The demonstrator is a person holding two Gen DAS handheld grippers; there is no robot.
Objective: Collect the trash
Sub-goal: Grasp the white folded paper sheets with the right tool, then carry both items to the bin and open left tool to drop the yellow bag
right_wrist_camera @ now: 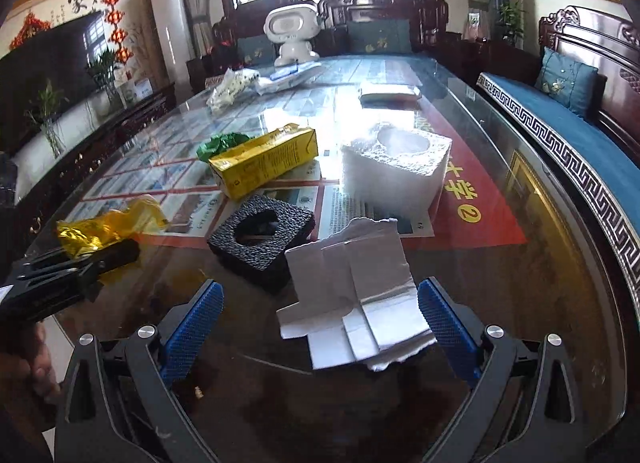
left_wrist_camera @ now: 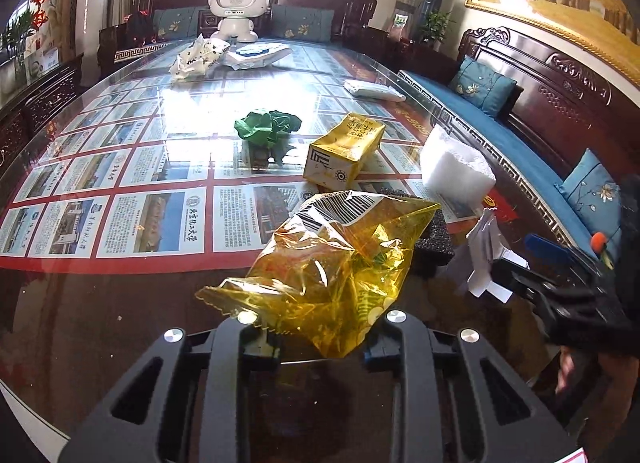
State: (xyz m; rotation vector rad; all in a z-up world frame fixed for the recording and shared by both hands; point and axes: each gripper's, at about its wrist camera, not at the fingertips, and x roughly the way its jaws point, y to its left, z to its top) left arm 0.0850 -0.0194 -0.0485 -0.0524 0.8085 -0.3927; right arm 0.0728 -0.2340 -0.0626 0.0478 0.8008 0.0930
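The left gripper (left_wrist_camera: 316, 339) has its fingers spread wide around the near end of the yellow wrapper (left_wrist_camera: 340, 259), but whether they pinch it I cannot tell; the right gripper (right_wrist_camera: 320, 315) is wide open, its blue pads (right_wrist_camera: 192, 327) either side of the torn white card (right_wrist_camera: 352, 295), not touching it. Nothing looks collected yet, I judge: the black foam (right_wrist_camera: 264, 239), white foam (right_wrist_camera: 396, 171), yellow carton (right_wrist_camera: 264, 159) and green wad (left_wrist_camera: 266, 127) all lie on the glass table (right_wrist_camera: 520, 263), and no bin is in view.
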